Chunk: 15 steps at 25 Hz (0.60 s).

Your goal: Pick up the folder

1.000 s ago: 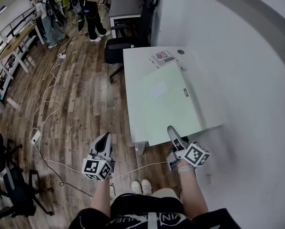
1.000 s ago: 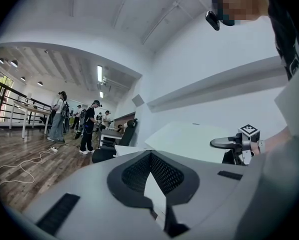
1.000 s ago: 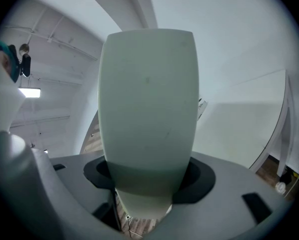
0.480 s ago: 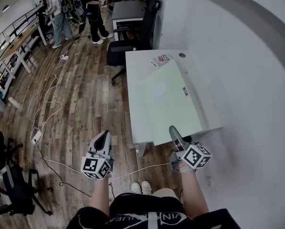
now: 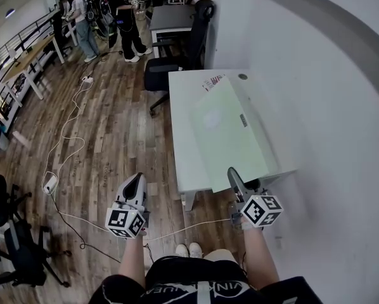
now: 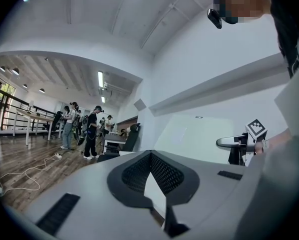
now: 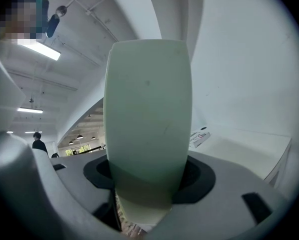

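Folder, pale green, fills the centre right of the head view over the white table, its near edge clamped between the jaws of the right gripper. At lower left, over the wood floor, the left gripper has its jaws together on nothing.

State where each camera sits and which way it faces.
Head view: on the person's head, looking steeply down at table, folder, floor; forearms, left hand-held gripper and right hand-held gripper show.
Left gripper view: on the left hand-held gripper, facing level across the room; own jaws show.
Right gripper view: on the right hand-held gripper, facing along the gripped folder; own jaws show.
Shared: head and right gripper views both show folder and leaflet.
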Tool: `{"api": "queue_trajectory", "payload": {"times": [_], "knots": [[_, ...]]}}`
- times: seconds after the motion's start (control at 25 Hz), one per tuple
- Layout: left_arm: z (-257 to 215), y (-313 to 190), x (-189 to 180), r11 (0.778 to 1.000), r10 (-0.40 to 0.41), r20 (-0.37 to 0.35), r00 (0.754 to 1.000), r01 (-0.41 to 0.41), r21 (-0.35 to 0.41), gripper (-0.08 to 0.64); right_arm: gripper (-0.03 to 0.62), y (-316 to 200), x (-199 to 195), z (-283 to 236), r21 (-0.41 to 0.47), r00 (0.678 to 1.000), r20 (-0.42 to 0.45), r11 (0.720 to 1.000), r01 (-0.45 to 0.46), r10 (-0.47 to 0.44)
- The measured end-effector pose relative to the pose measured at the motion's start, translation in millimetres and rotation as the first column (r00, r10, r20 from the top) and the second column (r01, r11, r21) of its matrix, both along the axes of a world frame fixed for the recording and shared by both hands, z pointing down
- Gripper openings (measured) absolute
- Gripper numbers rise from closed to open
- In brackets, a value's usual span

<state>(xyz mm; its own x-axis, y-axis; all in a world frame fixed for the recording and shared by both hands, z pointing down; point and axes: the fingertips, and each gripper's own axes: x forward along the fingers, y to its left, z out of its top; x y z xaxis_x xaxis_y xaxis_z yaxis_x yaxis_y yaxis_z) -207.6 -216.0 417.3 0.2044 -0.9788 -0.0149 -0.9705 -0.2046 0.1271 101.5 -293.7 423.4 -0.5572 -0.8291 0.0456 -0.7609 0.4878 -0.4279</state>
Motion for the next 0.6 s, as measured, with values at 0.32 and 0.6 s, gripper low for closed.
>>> {"api": "queue_trajectory", "payload": {"times": [0.32,0.6], "knots": [[-8,0,-4,1.0,-0.012,0.014,1.0,0.011,0.02,0.013,0.296,1,3,-5,0.04,1.0,0.0,0.999,-0.019,0.019],[-14,2,-7,1.0,-0.022,0.032,0.999,0.021,0.022,0.013,0.296,2,5,-10,0.044,0.999,-0.009,0.998,-0.035,0.035]]}}
